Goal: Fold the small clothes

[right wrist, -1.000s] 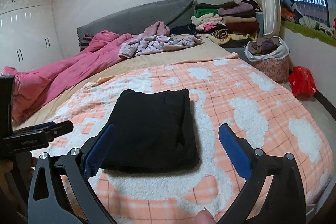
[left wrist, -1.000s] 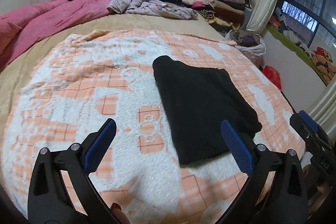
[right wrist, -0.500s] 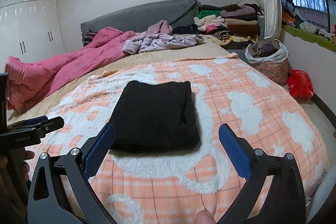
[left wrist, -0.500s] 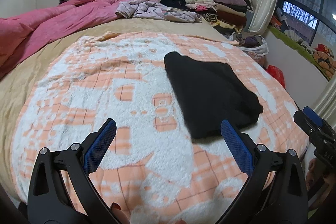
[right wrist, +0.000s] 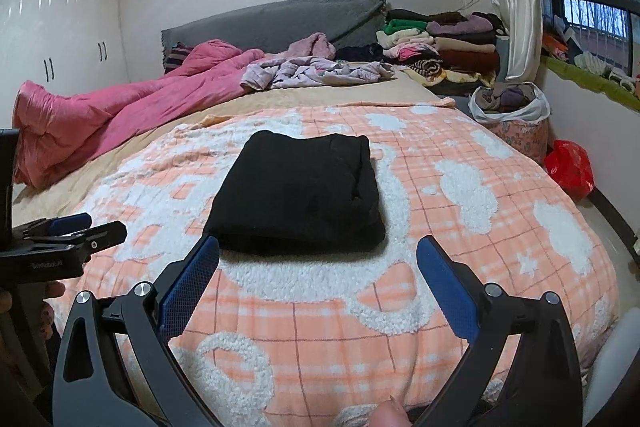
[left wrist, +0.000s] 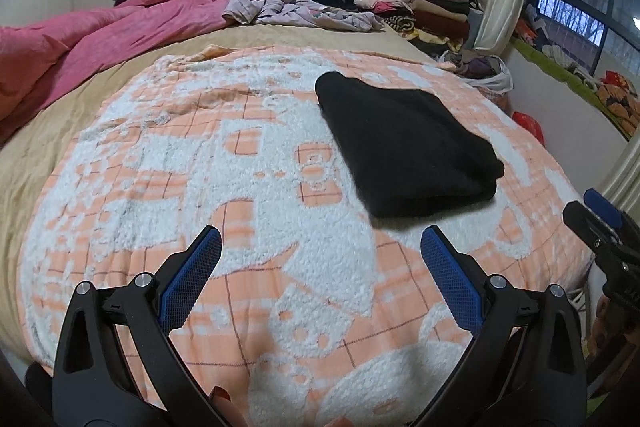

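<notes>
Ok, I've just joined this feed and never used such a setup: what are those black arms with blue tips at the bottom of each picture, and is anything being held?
No robot here: a person holds one pair of tongs in each hand, with a camera on each looking forward along its fingers. One picture is from the left tongs, the other from the right tongs. Both are open and hold nothing. Each also shows at the edge of the other's view. Ahead lies a black garment, already folded into a neat rectangle, on the orange and white blanket that covers the bed. At the far end are a pink quilt, crumpled clothes and a stack of folded clothes.
</notes>
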### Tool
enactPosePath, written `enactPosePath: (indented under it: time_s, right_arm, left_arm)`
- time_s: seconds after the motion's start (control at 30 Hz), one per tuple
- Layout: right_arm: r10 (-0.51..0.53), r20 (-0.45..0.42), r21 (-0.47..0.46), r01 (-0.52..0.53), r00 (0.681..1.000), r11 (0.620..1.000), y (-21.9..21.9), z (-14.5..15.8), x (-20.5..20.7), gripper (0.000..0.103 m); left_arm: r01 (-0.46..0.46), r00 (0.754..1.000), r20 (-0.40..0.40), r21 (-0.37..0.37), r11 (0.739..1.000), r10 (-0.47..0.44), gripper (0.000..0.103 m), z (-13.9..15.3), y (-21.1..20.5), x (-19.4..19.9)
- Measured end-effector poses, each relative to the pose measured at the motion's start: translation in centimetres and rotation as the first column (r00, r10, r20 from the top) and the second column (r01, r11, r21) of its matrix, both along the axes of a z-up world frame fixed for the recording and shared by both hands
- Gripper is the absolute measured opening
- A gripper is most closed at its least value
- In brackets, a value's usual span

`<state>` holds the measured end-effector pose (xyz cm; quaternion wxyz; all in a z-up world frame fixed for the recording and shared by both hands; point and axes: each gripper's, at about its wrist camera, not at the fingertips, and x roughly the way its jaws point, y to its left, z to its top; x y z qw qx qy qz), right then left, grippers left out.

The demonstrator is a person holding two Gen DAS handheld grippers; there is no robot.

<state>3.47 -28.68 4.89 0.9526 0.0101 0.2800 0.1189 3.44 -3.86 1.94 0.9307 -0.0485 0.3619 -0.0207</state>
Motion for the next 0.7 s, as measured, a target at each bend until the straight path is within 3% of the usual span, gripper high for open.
enactPosePath:
  time_s: [0.7]
  right_arm:
    - [-0.027,-0.158,-0.045,0.020,0.987,0.999,0.2,-5.9,0.8,0.098]
  left_arm:
    - [-0.028,0.997,-0.075,0.016,0.999,0.029,0.093,-3.8,-0.1,0.2]
